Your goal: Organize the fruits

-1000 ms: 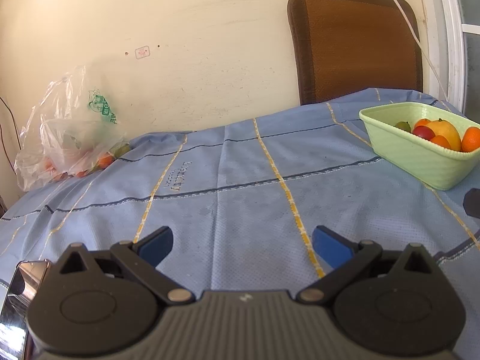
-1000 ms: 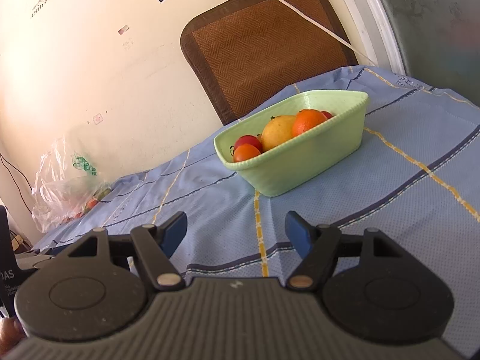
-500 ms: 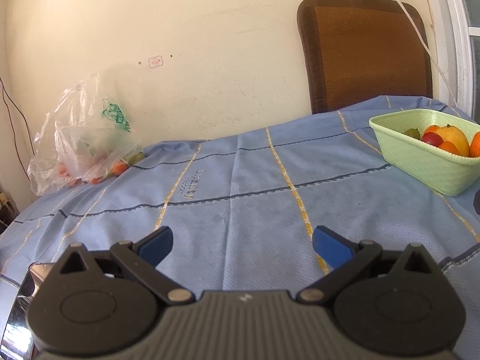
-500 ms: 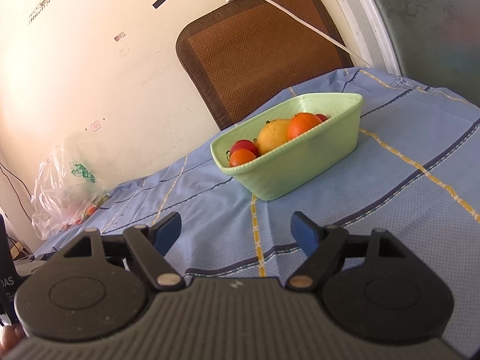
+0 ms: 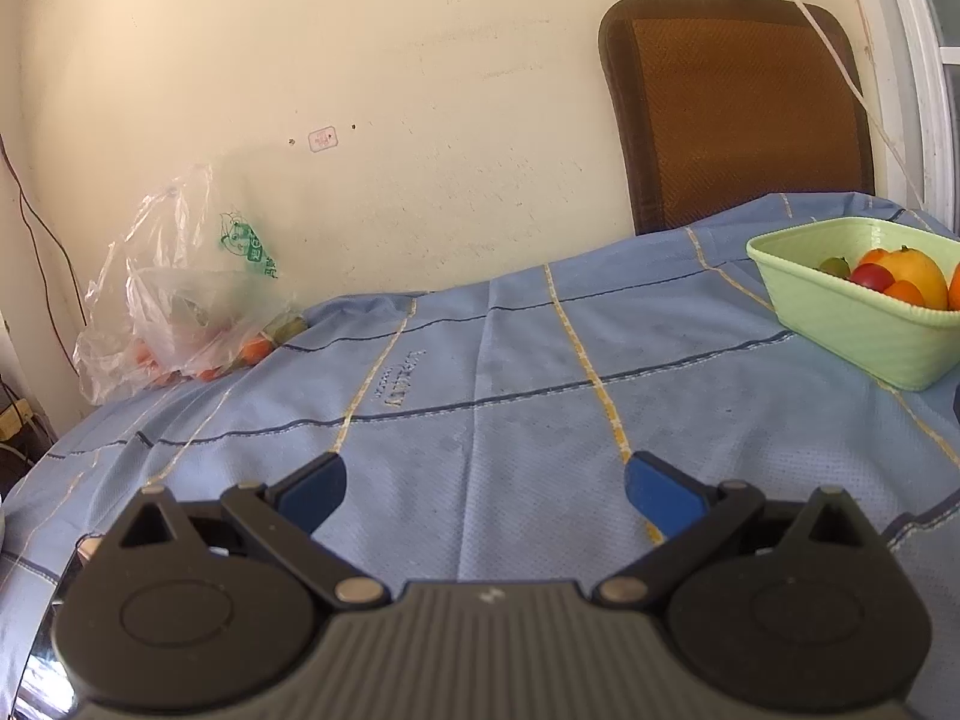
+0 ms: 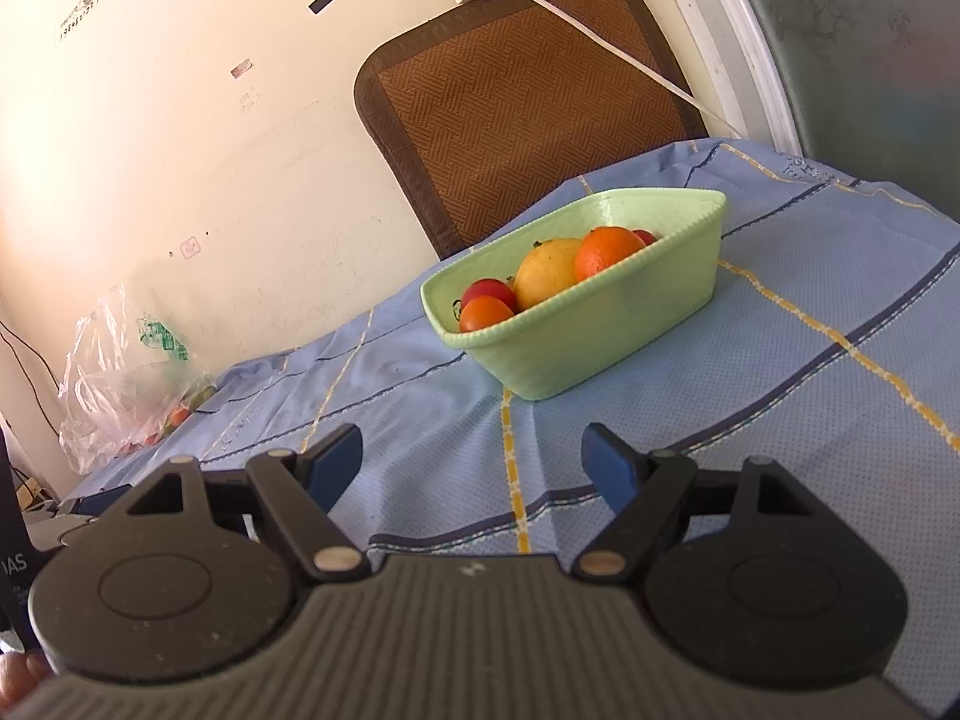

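Note:
A pale green basket (image 6: 606, 339) stands on the blue cloth ahead of my right gripper (image 6: 474, 462), which is open and empty and well short of it. The basket holds a yellow-orange fruit (image 6: 546, 273), an orange (image 6: 606, 249), a red fruit (image 6: 489, 291) and a small orange fruit (image 6: 483, 312). In the left wrist view the basket (image 5: 852, 324) is at the far right. My left gripper (image 5: 486, 489) is open and empty above bare cloth. A clear plastic bag (image 5: 180, 294) with small orange and green fruits lies at the far left by the wall.
A blue cloth with yellow and dark stripes (image 5: 510, 396) covers the table. A brown chair back (image 5: 732, 108) stands behind the table against the cream wall. A white cable (image 6: 600, 36) runs down from a wall socket. The plastic bag also shows in the right wrist view (image 6: 126, 372).
Both grippers have drawn back and tilted up a little, so the basket and the bag look slightly farther off. Both stay open and empty.

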`<state>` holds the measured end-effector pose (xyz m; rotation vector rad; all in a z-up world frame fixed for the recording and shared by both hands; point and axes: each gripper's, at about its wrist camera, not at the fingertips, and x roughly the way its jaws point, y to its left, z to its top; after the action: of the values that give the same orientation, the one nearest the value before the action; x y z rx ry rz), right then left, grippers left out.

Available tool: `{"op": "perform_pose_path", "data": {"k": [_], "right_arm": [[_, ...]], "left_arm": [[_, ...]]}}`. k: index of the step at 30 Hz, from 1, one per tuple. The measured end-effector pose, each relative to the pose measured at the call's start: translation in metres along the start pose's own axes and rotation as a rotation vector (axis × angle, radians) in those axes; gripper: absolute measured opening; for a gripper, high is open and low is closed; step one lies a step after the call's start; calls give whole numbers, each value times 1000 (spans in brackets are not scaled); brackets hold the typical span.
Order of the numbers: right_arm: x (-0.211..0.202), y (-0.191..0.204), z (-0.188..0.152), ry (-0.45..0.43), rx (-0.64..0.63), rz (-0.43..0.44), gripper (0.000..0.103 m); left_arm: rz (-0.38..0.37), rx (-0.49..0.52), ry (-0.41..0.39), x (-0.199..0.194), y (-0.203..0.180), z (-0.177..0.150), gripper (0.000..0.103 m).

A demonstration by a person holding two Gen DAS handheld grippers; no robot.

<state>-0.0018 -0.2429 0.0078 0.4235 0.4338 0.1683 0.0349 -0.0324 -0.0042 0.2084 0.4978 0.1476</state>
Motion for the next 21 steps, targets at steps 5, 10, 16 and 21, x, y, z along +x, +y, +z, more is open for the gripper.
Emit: {"op": "perform_pose_path", "data": {"k": [5,10,16,21], "right_arm": [[0,1,0,-1,-5,-1,82],[-1,0,0,-1,-6,3,82],[0,0,0,0,-2,3,82],[-1,1,0,-4,-3,5,82]], "left_arm": [[3,2,-2,-1,0,-1,103],[1,0,-1,-1,-1,0,103],[0,3,-4,-1,-1,-1,103],[-4,0,-5,-1,0,-1,103]]}}
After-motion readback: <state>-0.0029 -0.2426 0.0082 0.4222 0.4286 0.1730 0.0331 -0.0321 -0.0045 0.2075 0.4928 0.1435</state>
